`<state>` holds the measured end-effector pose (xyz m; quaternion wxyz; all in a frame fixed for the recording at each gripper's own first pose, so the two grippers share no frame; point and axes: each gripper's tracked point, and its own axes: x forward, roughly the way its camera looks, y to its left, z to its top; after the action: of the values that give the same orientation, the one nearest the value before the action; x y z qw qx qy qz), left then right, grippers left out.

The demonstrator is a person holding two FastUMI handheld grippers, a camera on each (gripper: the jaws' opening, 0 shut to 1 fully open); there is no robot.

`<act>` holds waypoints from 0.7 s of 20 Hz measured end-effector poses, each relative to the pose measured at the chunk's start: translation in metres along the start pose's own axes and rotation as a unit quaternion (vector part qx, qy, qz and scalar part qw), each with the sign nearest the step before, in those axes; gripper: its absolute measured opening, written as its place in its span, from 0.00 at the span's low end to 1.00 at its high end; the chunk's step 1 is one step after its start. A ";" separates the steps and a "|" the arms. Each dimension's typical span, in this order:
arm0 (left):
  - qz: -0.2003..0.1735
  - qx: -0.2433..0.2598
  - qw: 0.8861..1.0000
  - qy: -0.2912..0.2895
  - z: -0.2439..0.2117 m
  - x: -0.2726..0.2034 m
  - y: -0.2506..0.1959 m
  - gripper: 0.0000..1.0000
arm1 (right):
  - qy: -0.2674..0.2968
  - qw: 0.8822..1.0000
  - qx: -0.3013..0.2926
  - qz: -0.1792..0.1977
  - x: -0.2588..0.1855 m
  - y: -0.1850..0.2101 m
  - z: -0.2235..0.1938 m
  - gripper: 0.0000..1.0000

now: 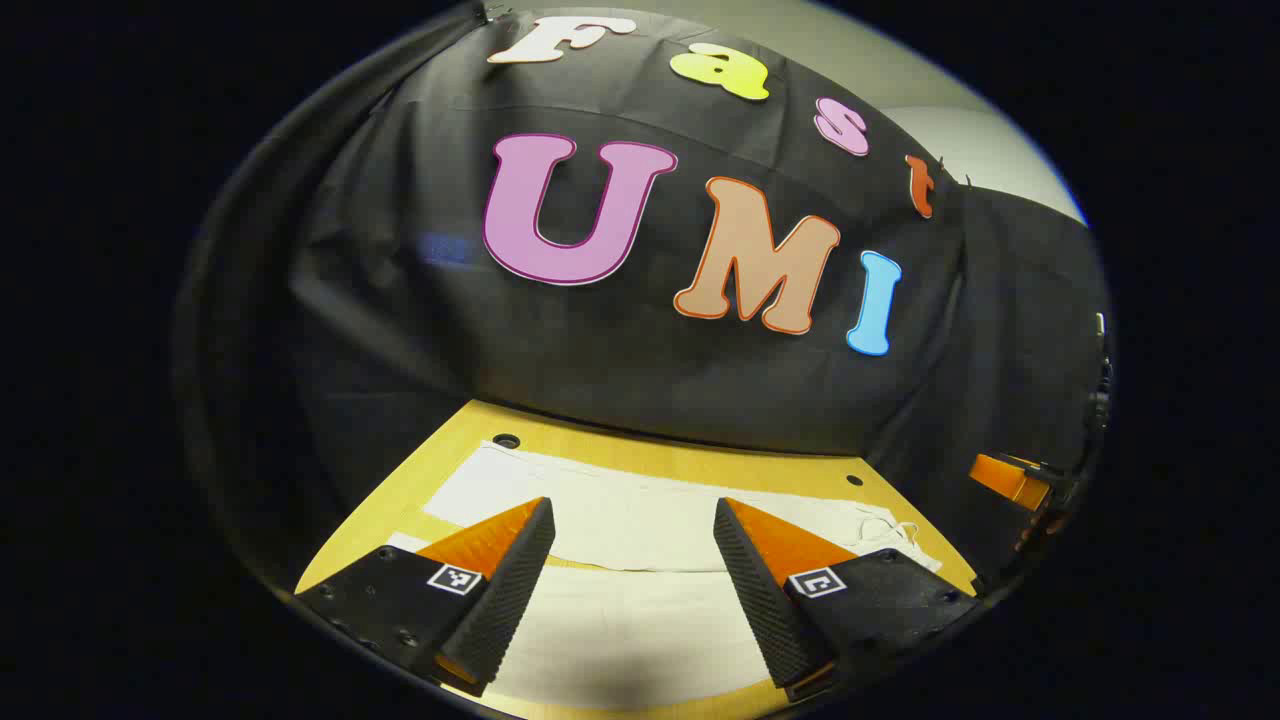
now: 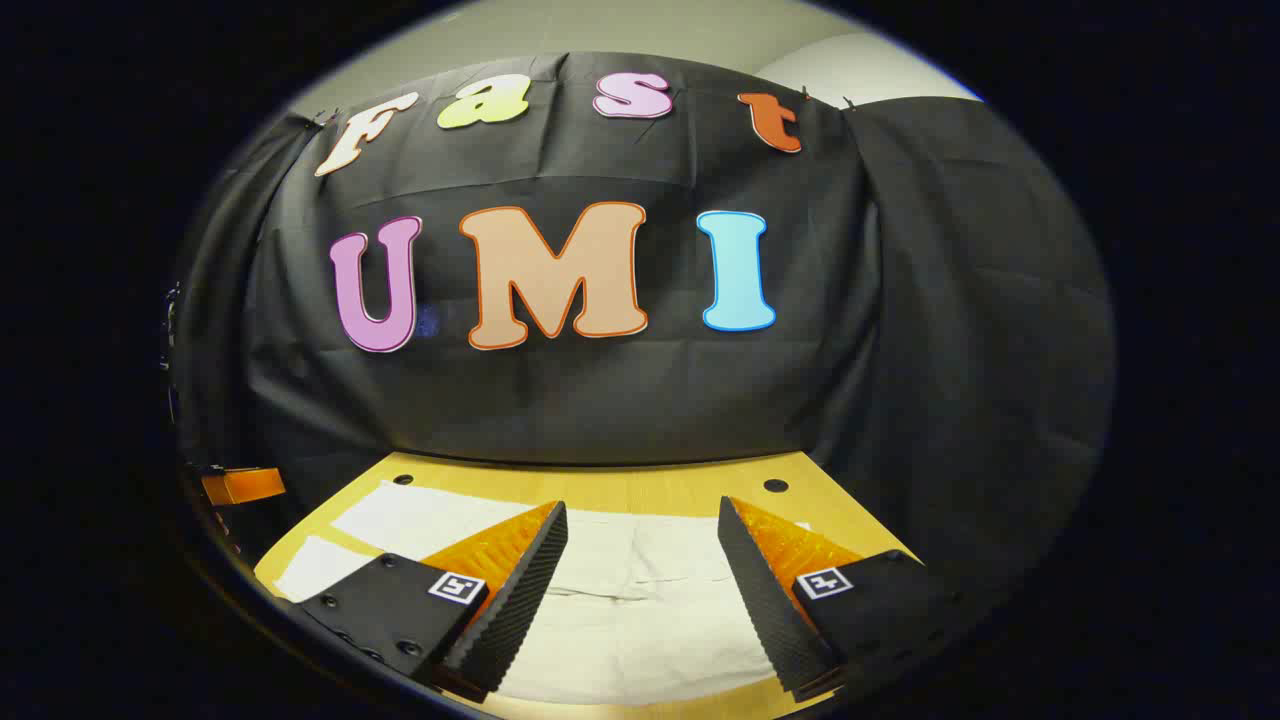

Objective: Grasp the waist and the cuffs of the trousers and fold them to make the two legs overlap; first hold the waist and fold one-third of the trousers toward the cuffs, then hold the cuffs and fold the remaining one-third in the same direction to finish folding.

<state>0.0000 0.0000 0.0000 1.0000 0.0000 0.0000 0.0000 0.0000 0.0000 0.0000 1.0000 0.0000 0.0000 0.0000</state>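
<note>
White trousers (image 1: 640, 520) lie flat on the wooden table (image 1: 700, 462), bare wood showing at 12 o'clock. Left gripper (image 1: 634, 540) and right gripper (image 2: 642, 545) hover, jaws wide apart, holding nothing.

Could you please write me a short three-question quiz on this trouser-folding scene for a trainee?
1. True or false: the left gripper is shut on the trousers.
2. What do the trousers lie on? A) the floor B) the wooden table C) a chair
3. Fill in: the right gripper's jaws stand ____.

Key: 1 false, its jaws stand apart above the cloth; 2 B; 3 open.
</note>
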 end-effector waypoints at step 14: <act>0.002 0.028 0.999 0.020 -0.019 -0.009 -0.016 0.95 | 0.008 1.000 -0.017 0.012 0.000 -0.015 -0.011 0.97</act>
<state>-0.0089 -0.0155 -0.0187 0.9994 0.0278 0.0204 0.0016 -0.0005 -0.0149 -0.0109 0.9998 -0.0169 0.0082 0.0115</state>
